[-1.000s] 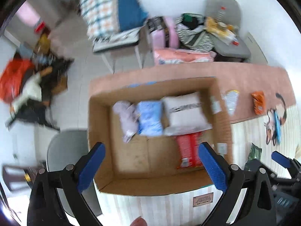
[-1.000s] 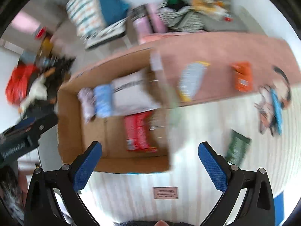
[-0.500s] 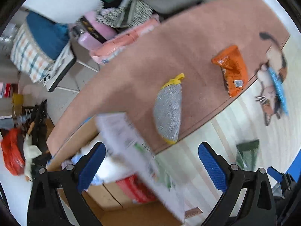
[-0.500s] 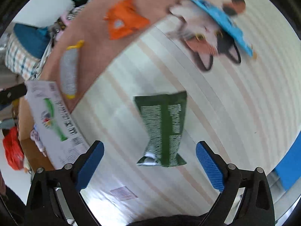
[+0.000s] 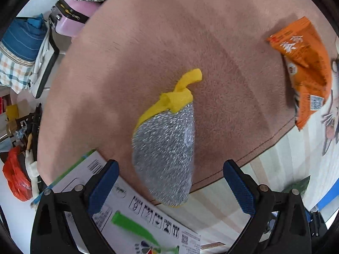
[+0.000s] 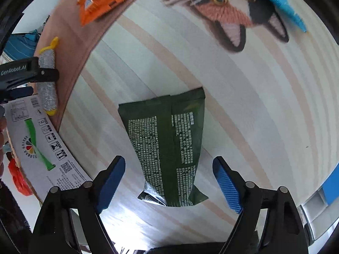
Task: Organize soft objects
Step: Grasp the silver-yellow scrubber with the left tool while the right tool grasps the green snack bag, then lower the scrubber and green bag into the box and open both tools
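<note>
My left gripper (image 5: 171,187) is open just above a silver scrubbing sponge with a yellow loop (image 5: 164,154), which lies on the pink mat (image 5: 169,31); the sponge's near end sits between the blue pads. My right gripper (image 6: 169,185) is open over a dark green packet (image 6: 167,146) lying flat on the striped cloth (image 6: 254,105); the packet's near end is between the pads. The sponge also shows in the right wrist view (image 6: 47,84), with the left gripper's black body (image 6: 23,74) over it. An orange packet (image 5: 305,69) lies on the mat to the right.
The white printed flap of the cardboard box (image 5: 135,218) juts in at the lower left, next to the sponge. A cat-face cushion with a blue item (image 6: 239,12) lies beyond the green packet. Bags and clothes (image 5: 19,48) are piled on the floor to the left.
Both grippers left the box. The left moved right and came down close over the silver sponge. The right moved right and came down over the green packet. Both stayed open.
</note>
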`<state>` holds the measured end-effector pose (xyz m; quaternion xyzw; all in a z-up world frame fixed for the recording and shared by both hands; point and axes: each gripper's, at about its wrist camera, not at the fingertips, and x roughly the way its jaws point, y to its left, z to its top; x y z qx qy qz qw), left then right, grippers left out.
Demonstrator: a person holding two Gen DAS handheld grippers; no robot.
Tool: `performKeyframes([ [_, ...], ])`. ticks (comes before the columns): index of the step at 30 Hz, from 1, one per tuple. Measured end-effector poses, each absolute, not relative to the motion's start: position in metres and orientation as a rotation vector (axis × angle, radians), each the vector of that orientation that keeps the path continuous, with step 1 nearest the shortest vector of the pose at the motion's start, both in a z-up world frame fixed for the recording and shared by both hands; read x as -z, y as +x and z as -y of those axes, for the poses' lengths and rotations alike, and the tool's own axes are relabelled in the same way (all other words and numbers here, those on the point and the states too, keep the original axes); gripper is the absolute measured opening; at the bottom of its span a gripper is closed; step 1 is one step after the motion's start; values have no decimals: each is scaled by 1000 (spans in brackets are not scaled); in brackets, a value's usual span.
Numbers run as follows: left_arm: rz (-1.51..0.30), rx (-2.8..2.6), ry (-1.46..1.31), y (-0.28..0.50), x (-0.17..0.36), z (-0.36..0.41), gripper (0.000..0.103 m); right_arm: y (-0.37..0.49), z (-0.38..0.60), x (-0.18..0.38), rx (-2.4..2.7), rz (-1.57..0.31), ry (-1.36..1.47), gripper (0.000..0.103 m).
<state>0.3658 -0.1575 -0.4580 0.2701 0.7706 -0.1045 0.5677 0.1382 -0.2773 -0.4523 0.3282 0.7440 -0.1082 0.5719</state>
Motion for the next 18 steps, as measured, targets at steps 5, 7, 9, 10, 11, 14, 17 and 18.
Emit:
performKeyframes([
  [5,-1850,260,557,367,460,154,50,134,268,468,236,-1785,772,57],
  [7,-1808,237,576,366,454,154,50,132,263,469,250,-1798,739,42],
  [9,-1787,236,550,362,444,153,49,132,260,469,250,-1785,708,34],
  [10,-1786,243,529,360,439,152,49,132,256,465,252,-1776,686,34],
  [11,-1774,249,498,357,429,151,49,137,250,460,253,-1766,662,33],
  [14,-1712,280,390,349,389,139,49,136,241,436,229,-1723,620,32],
  [17,-1647,315,262,335,337,113,49,139,230,397,175,-1660,573,32],
  [18,-1624,322,223,332,320,103,49,142,223,379,141,-1631,546,32],
])
